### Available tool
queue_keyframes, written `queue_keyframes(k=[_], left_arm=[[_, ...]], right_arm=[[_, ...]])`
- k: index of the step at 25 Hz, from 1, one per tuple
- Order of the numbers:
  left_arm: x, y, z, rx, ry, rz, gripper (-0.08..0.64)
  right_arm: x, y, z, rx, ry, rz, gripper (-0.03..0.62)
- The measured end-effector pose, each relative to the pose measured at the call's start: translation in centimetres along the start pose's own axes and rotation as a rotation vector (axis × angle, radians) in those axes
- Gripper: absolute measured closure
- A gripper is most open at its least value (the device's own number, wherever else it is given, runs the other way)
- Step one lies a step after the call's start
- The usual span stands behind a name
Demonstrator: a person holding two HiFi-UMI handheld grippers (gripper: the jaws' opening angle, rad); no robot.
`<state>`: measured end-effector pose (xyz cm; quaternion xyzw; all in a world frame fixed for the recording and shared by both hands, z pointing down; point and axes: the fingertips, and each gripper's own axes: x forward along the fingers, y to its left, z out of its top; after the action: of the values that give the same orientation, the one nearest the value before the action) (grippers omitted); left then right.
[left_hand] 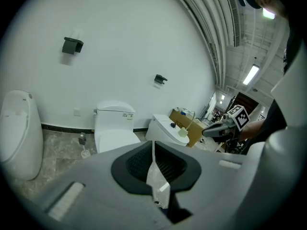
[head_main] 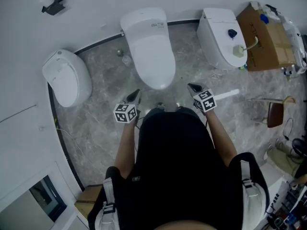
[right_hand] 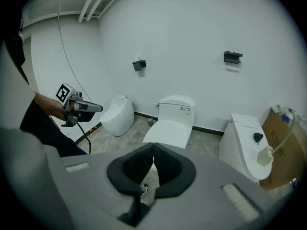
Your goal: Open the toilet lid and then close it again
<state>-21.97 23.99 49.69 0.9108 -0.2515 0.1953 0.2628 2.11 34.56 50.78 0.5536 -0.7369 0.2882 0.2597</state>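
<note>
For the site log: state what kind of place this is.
Probably a showroom or test room: left toilet, middle toilet and right toilet along one wall, a box beside them.

Light: even, soft, from ceiling lamps (left_hand: pixel 251 74) | Shadows: faint | Focus: sharp | Edges: fisheye bending, dark vignette in gripper views

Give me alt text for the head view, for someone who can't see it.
Seen from above, a person points the left gripper and right gripper, both shut and empty, at a white toilet with its lid down. A rounded toilet stands at left, a third toilet and a cardboard box at right.
</note>
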Motion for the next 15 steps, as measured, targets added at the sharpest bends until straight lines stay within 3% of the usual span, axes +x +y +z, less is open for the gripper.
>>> queue_keyframes(k=[6, 15], left_arm=[[0.5, 1.4, 0.6, -0.001, 0.005, -0.021, 0.534], [2.0, 1.8, -0.2, -0.011, 0.044, -0.049, 0.534]], right_arm=[[0.8, 0.0, 1.4, 0.013, -0.003, -0.026, 0.588], [0.9, -0.6, -0.4, 0.057, 0.025, -0.049, 0.588]])
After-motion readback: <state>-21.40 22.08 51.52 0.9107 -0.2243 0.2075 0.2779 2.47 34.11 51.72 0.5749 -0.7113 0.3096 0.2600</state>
